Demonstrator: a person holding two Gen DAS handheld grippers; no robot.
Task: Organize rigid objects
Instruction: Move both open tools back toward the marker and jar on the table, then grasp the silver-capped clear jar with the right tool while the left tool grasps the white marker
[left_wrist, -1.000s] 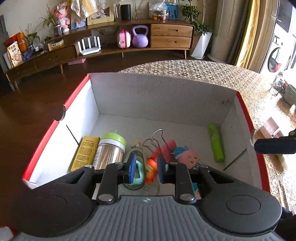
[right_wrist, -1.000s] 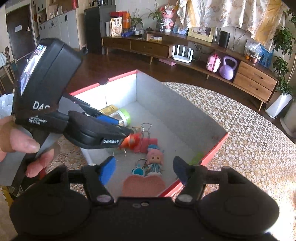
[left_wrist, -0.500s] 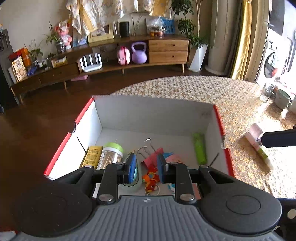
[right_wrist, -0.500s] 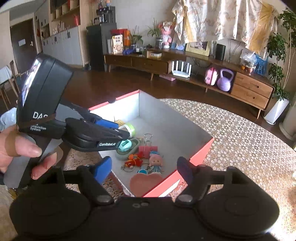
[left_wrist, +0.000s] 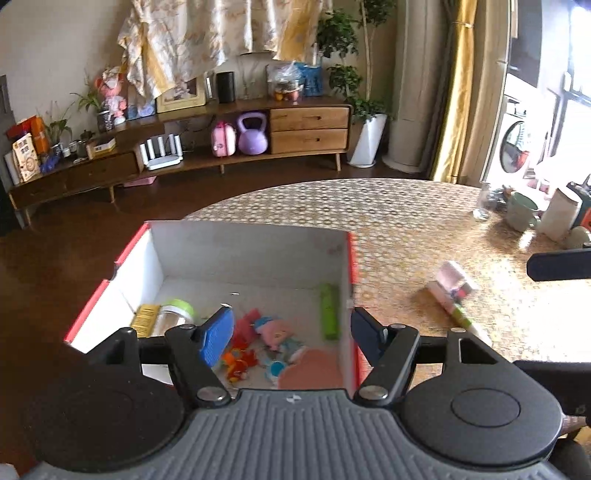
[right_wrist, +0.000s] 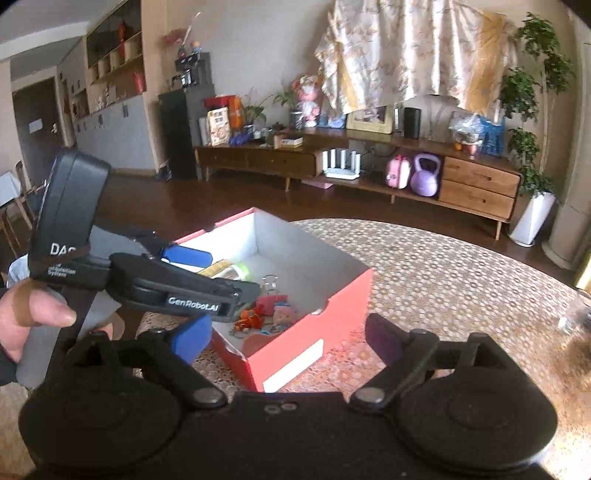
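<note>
Above red box (left_wrist: 129, 242): left gripper (left_wrist: 291, 334), jaws just opening, wide, nothing between. Toys (left_wrist: 275, 334), green stick (left_wrist: 330, 312), jar (left_wrist: 173, 315) lie inside box. Right gripper (right_wrist: 288, 338) at 3 o'clock of box, jaws just opening, very wide, empty. Pink tube (left_wrist: 452, 286) on table (left_wrist: 406, 206), 3 o'clock of box.

box (left_wrist: 251, 254) on table (left_wrist: 406, 221) | toys (left_wrist: 273, 332), jar (left_wrist: 173, 314) inside | tube (left_wrist: 454, 299) right of box

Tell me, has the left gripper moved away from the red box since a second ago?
Yes. The left gripper has pulled back and up: the red box looks smaller and lower in its view, more table shows, and its empty jaws have just been opening.
</note>
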